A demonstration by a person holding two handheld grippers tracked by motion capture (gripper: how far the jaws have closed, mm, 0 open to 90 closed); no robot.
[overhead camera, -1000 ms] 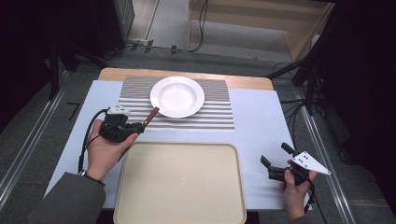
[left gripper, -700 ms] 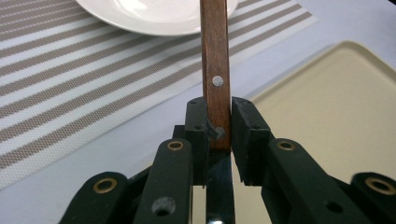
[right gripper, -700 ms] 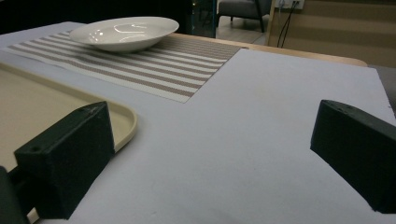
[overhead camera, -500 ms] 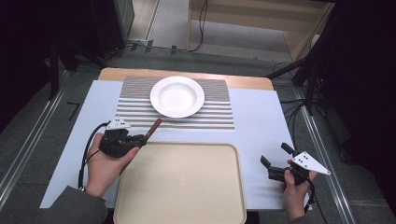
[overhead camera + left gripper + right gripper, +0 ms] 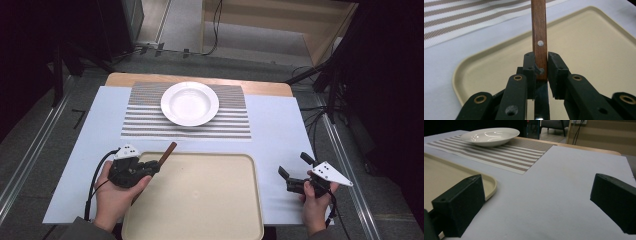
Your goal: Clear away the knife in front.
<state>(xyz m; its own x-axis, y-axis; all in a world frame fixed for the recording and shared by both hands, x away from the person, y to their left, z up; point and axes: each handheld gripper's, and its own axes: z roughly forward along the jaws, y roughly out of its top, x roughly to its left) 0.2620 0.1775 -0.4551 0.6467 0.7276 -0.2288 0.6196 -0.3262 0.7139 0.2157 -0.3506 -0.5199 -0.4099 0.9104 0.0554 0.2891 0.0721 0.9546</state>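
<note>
High view: we see the left gripper [image 5: 150,167] at lower left of the frame, over the top-left corner of the tray [image 5: 200,200], held in a hand [image 5: 115,197]. It is clamped on a knife [image 5: 166,152] by the wooden handle, which sticks out up and right past the tray's top edge. Left gripper view confirms it: jaws pinched tight on the handle [image 5: 539,37] just above where the blade [image 5: 541,100] begins, two rivets visible, blade running back between the gripper links toward the camera. We see the tray [image 5: 594,50] under it and the striped mat [image 5: 461,22] in the upper left of that frame.

Right gripper [image 5: 296,167] sits at lower right of the high view, on the white cloth [image 5: 280,125] just right of the tray, in the other hand [image 5: 315,207]. Jaws spread wide, nothing between them. Right gripper view shows both pads far apart at the frame's lower corners, bare cloth [image 5: 564,195] between, tray corner [image 5: 487,183] at left.

Plate [image 5: 190,103] is at top centre of the high view, on the mat [image 5: 145,122], well apart from both grippers. We can't tell if the knife touches the tray.
</note>
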